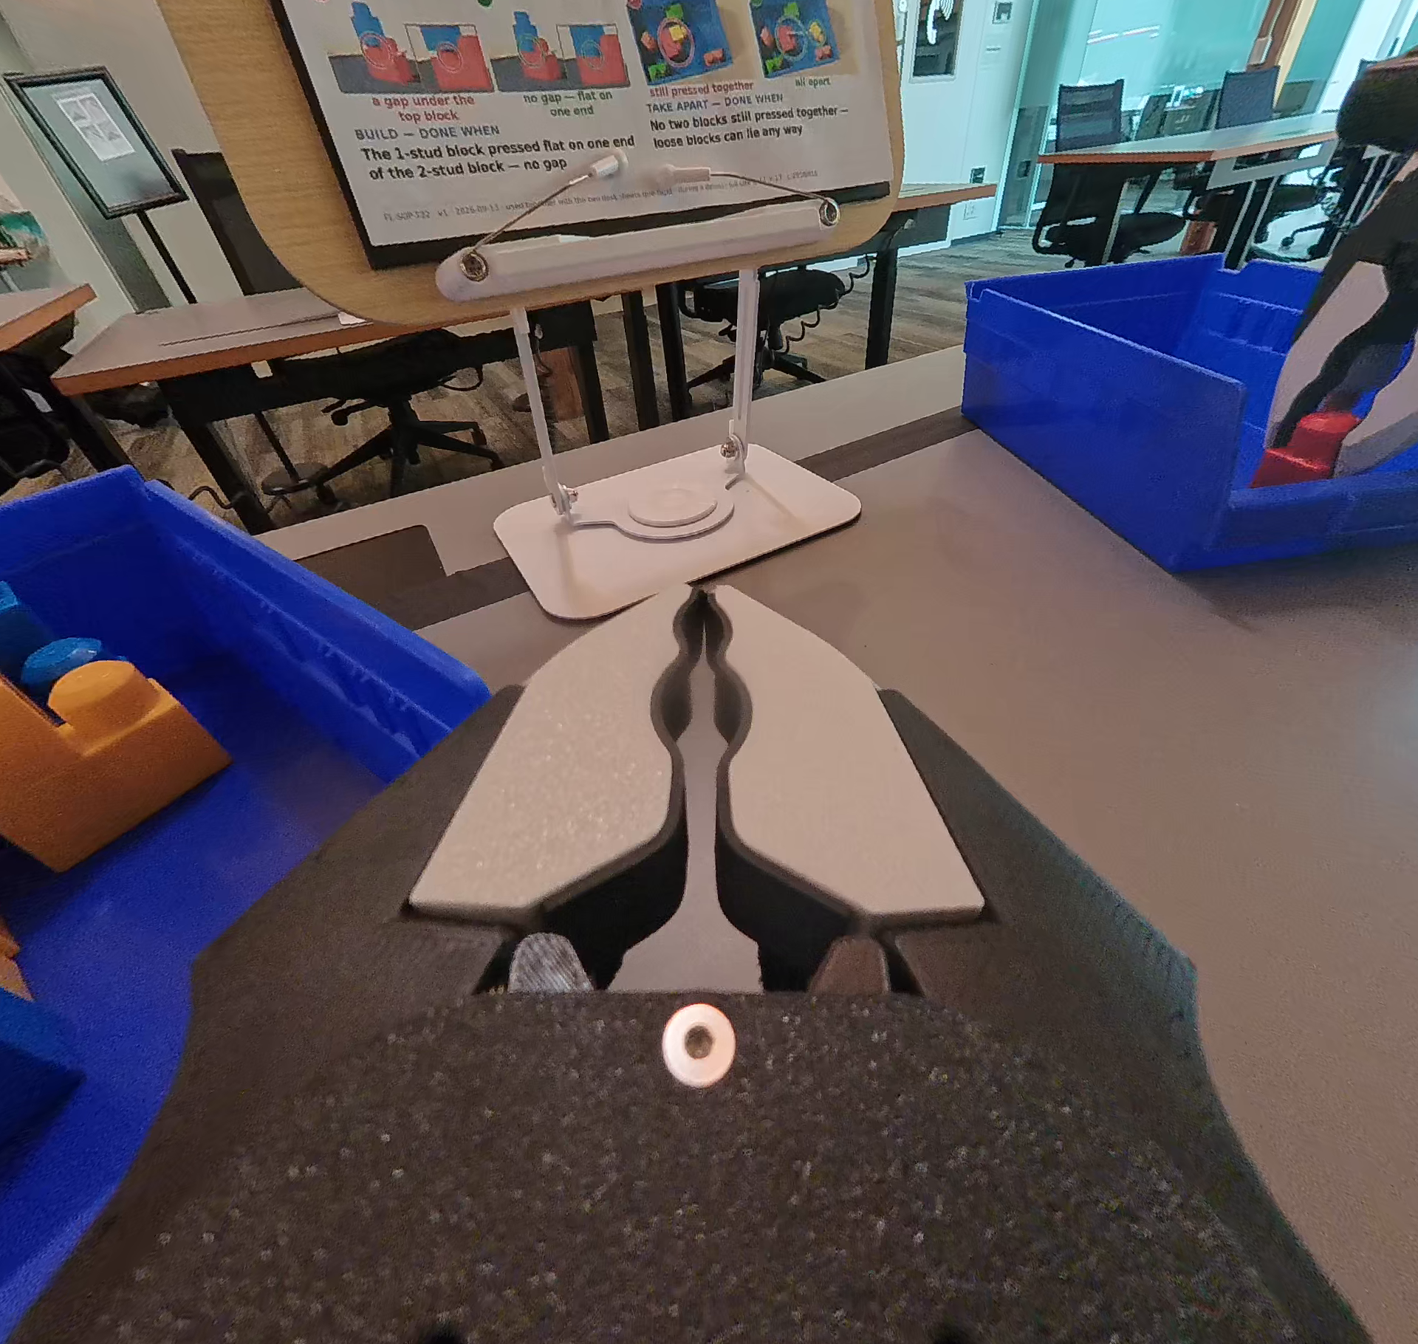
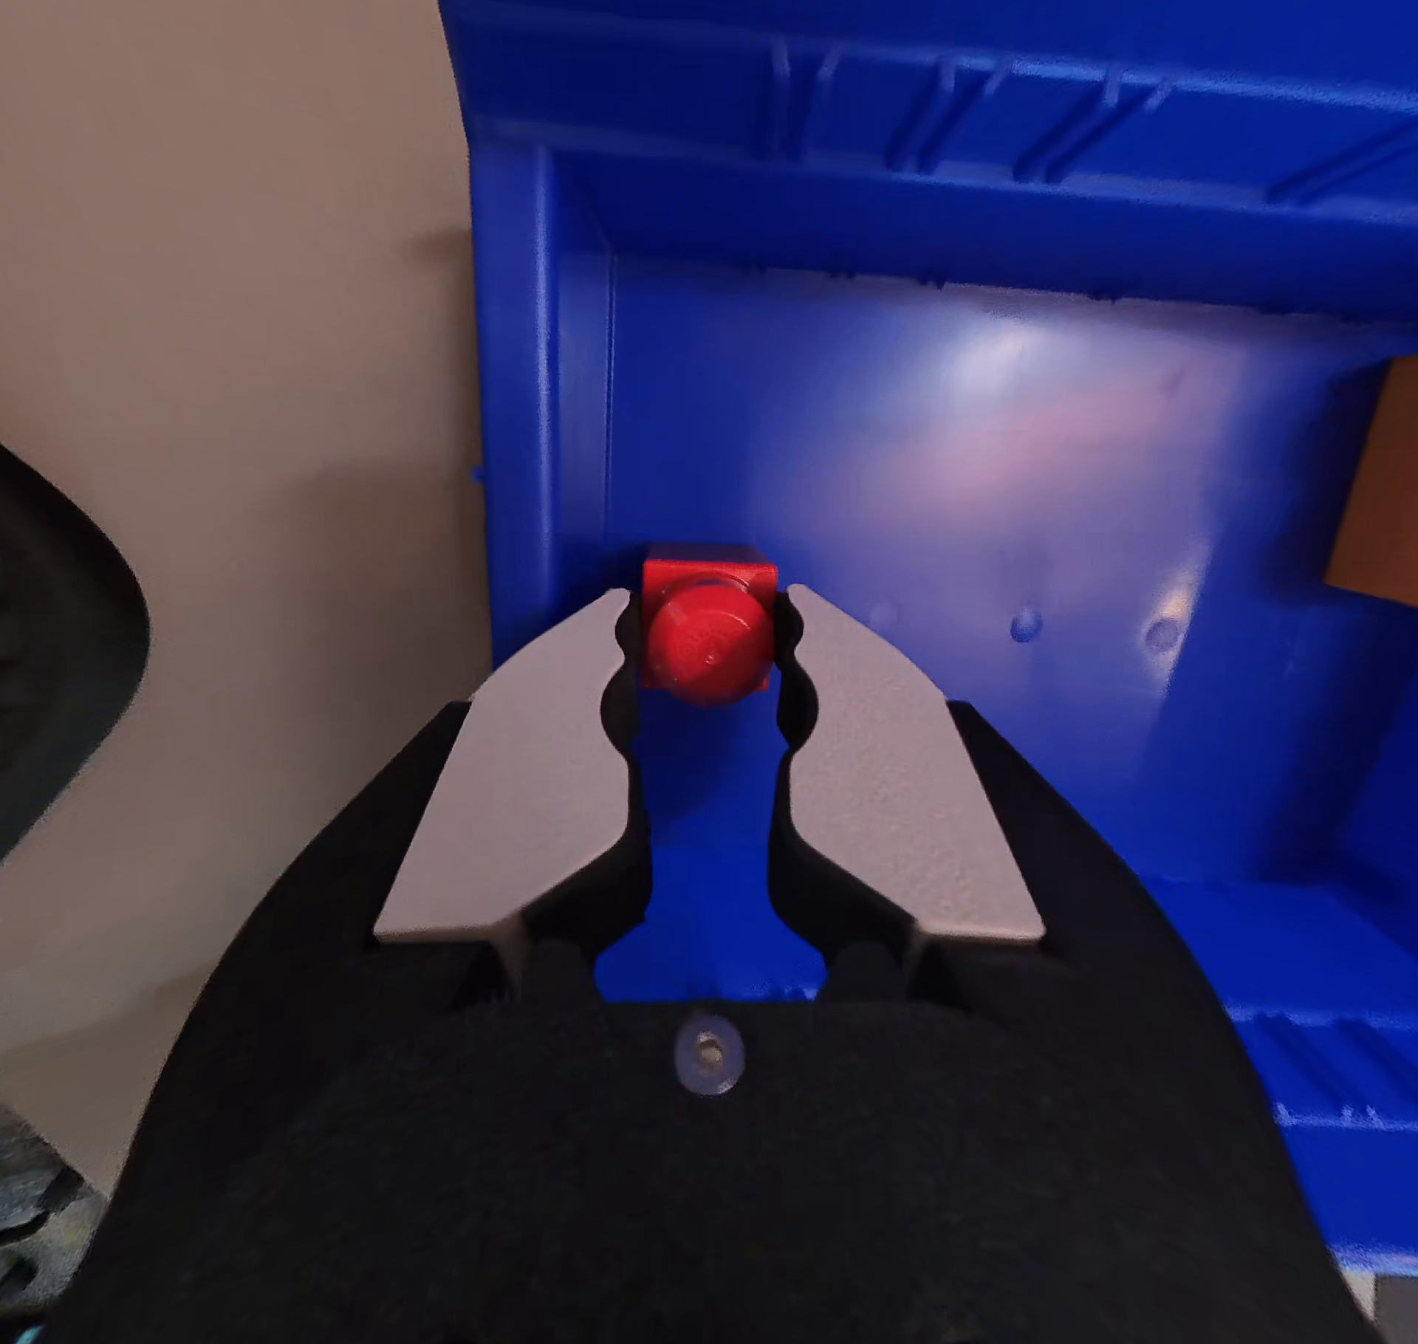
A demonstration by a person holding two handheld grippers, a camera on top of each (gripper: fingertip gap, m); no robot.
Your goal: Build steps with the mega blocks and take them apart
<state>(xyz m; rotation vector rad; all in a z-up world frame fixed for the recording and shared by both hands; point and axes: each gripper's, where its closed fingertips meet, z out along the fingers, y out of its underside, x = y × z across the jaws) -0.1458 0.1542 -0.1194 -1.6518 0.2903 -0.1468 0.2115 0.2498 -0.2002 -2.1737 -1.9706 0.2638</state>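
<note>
Behind your grey worktop [image 1: 1074, 693] lies an office of desks and black chairs, with an instruction board on a white stand [image 1: 675, 517] at the upper centre of the left wrist view. Your left gripper [image 1: 702, 605] hangs over the worktop at centre frame, jaws nearly touching at the tips and holding nothing. At the left edge a blue bin [image 1: 307, 617] holds an orange block [image 1: 100, 762] and a blue block [image 1: 57, 659], both cut off by the frame. At the right edge sits a second blue bin [image 1: 1105, 417]. Inside it your right gripper [image 2: 706, 601] has its jaws closed narrowly on a red block [image 2: 706, 628], its stud facing the camera. In the left wrist view that gripper hides part of the block, and the bin's far end is cut off.
</note>
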